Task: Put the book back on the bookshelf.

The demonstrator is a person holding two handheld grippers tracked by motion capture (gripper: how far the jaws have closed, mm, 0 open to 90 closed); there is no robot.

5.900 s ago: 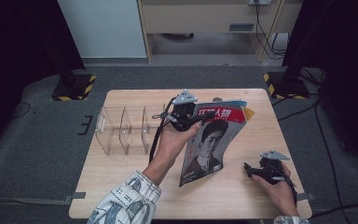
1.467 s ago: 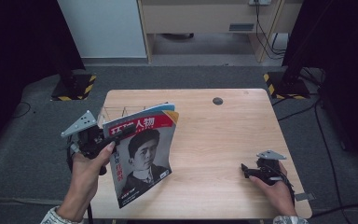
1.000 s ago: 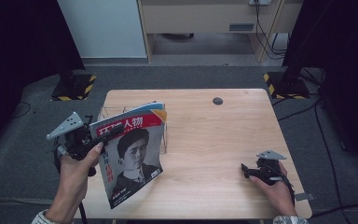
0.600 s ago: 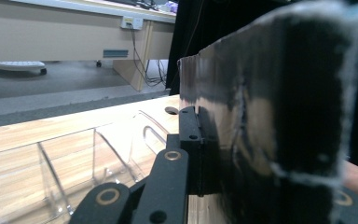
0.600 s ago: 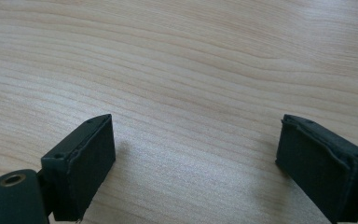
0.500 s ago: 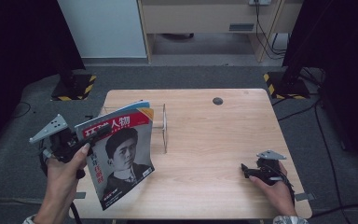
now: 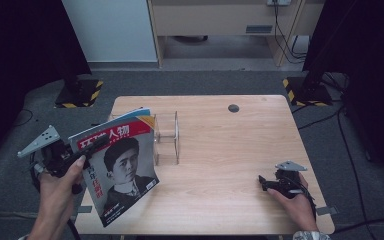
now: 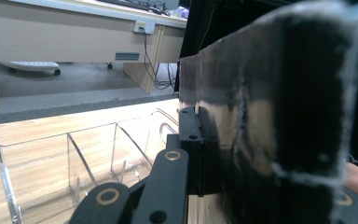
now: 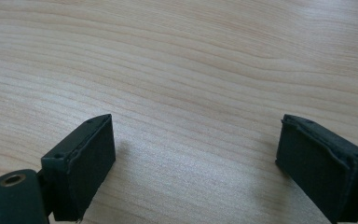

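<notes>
Clearly, the left gripper clamps a magazine headed "人物" in white; the right gripper rests wide open.

Only readable text: magazine cover, held up at the desk's left edge. Red masthead band across the top carries large white Chinese characters; the last two read "人物". The characters before them are partly covered by the left gripper's fingers and too small to make out. Small print at the cover's lower corner is illegible. In the left gripper view the magazine is a blurred edge, no text legible. Nothing to read on the desk.
</notes>
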